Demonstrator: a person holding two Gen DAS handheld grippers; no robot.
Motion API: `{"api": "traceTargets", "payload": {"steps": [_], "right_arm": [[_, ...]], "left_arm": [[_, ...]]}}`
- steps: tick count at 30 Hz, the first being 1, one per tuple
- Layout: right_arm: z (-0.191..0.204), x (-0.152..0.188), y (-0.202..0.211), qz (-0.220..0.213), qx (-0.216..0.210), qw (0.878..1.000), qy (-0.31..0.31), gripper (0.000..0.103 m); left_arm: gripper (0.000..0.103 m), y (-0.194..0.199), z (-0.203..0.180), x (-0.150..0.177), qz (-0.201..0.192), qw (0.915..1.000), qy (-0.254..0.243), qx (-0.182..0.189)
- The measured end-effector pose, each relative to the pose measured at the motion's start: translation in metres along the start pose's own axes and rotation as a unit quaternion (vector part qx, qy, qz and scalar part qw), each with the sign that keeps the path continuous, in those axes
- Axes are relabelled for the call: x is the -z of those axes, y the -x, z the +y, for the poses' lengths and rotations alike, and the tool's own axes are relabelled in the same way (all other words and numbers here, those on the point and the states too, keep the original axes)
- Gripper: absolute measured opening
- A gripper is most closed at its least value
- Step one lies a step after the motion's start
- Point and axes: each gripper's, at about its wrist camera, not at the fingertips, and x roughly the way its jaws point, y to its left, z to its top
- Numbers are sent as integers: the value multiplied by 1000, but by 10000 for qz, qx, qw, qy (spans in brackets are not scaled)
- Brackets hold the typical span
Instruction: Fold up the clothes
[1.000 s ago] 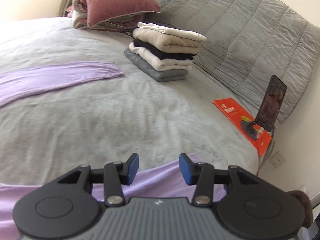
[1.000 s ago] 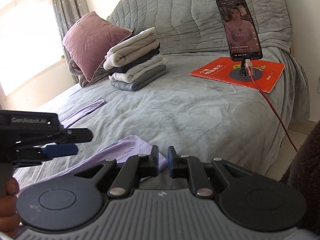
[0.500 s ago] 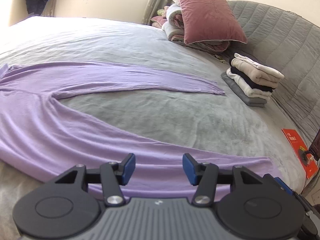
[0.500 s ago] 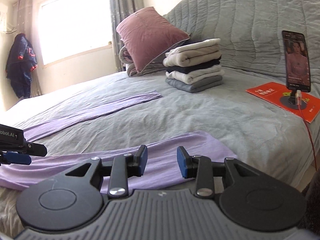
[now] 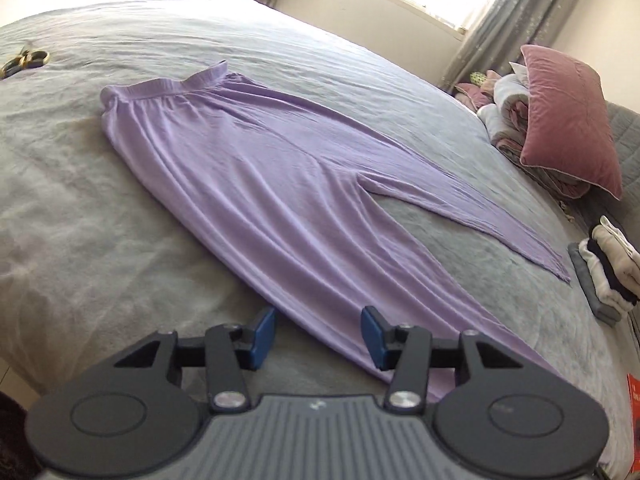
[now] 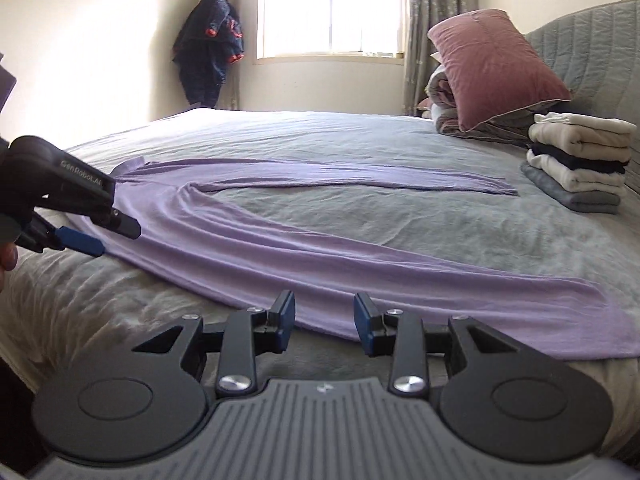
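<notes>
A: What is seen nearest the cameras?

B: The left gripper (image 5: 318,334) is held just above the near edge of the bed (image 5: 72,240), its blue pads apart and its jaws closing; nothing is pinched between them, though the hem side of a lilac pair of trousers (image 5: 280,200) is seen through the gap. The right gripper (image 6: 325,322) is likewise parted and empty, poised over the near trouser leg.

A: Where is the garment laid?

B: The trousers are spread flat on the grey bed cover, waistband toward the far left in the left wrist view, both legs splayed apart toward the headboard side. In the right wrist view, the left gripper is seen from the side at the left edge, just above the trousers' near edge; whether it touches the cloth cannot be told.

A: And what is found beyond?

B: A stack of folded clothes (image 6: 580,160) is set near the quilted headboard (image 6: 592,48), well apart from the trousers. A mauve pillow (image 6: 492,64) is propped on rolled bedding behind it. A pair of scissors (image 5: 24,62) lies on the far left of the bed. A dark jacket (image 6: 212,48) is hung beside the bright window (image 6: 328,8).
</notes>
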Motion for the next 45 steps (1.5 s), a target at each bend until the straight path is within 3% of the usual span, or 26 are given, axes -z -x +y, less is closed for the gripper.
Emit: {"api": "traceTargets", "payload": {"steps": [3,7,9,10,11,12,13,20,24,27,30,34,39,45], "right_arm": [[16,4,-2,107,-233,9989,404,37],[26,4,-8,163,-214,9961,843,37],[27,3,-12,197,-186,9948,979,37],[27,3,-15,224,-169,9942,1038,35],[28,2,-17,249,-160,9935,1099,27],[29,2,-18,271,-161,9927,1165,20],[30,1,-19,294,-162,9918,1231,1],[20,-14,3,492,-548,9925,971,0],[21,-13,5,716,-797,9897,954,0],[27,-3,-5,819,-773,9881,1044,0],[29,-2,-2,734,-758,9884,1091,9],[16,-6,7,668,-604,9915,938,40],[-17,-3,15,681,-194,9967,396,40],[-62,5,21,648,401,9965,-344,41]], "left_arm": [[41,1,12,0,-114,9990,428,-44],[32,-2,18,3,-222,9971,710,-147],[18,-6,16,6,-295,9971,633,-295],[6,-7,14,8,-335,9971,555,-395],[1,-8,13,9,-402,9972,423,-466],[0,-8,12,10,-444,9971,380,-481],[0,-6,11,11,-485,9970,344,-493],[0,25,12,8,-725,9958,37,-555],[0,12,14,14,-420,9961,-230,-743],[0,9,10,19,-470,9945,-443,-821],[7,15,6,20,-480,9950,-502,-719],[27,21,-3,22,-493,9952,-626,-577],[30,28,-25,31,-556,9926,-1022,-342],[36,22,-62,51,-441,9828,-1760,341]]}}
